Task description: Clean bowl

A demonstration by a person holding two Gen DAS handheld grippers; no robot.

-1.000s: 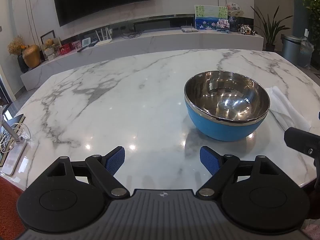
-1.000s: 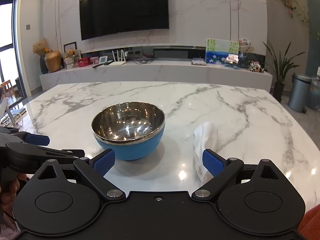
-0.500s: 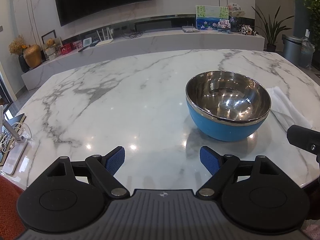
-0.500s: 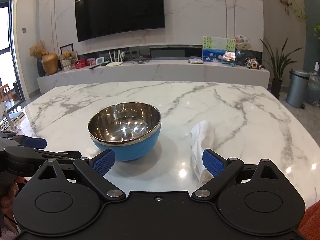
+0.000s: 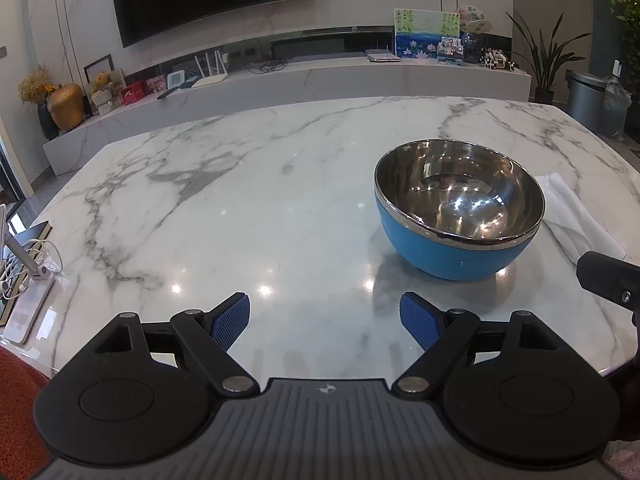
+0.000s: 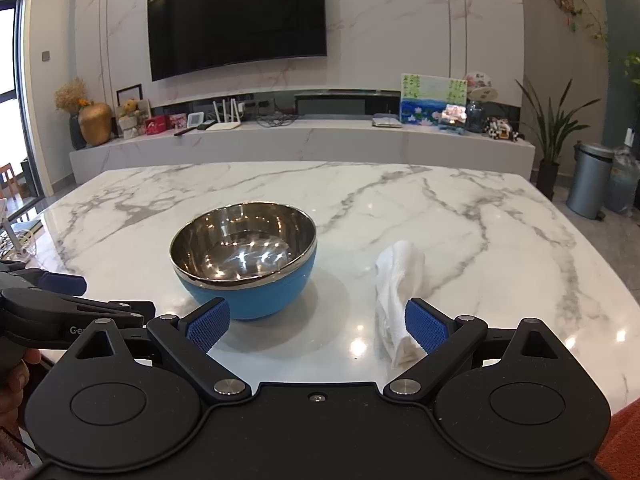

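Note:
A blue bowl (image 5: 460, 208) with a shiny steel inside stands upright on the white marble table (image 5: 248, 200); the right wrist view shows the bowl (image 6: 244, 260) ahead and left. A folded white cloth (image 6: 400, 292) lies just right of it, seen also as the cloth (image 5: 576, 216) behind the bowl. My left gripper (image 5: 325, 320) is open near the table's front edge, left of the bowl, holding nothing. My right gripper (image 6: 317, 326) is open, low over the front edge, with the cloth's near end by its right finger.
A phone stand with cables (image 5: 24, 264) sits at the table's left edge. The other gripper's black body (image 6: 60, 312) lies left of the right one. A TV wall and low shelf (image 6: 304, 136) stand beyond the table; a bin (image 6: 590, 180) is far right.
The right gripper has risen and shifted right slightly, so bowl and cloth sit lower and more to the left in its view. The left gripper has barely moved.

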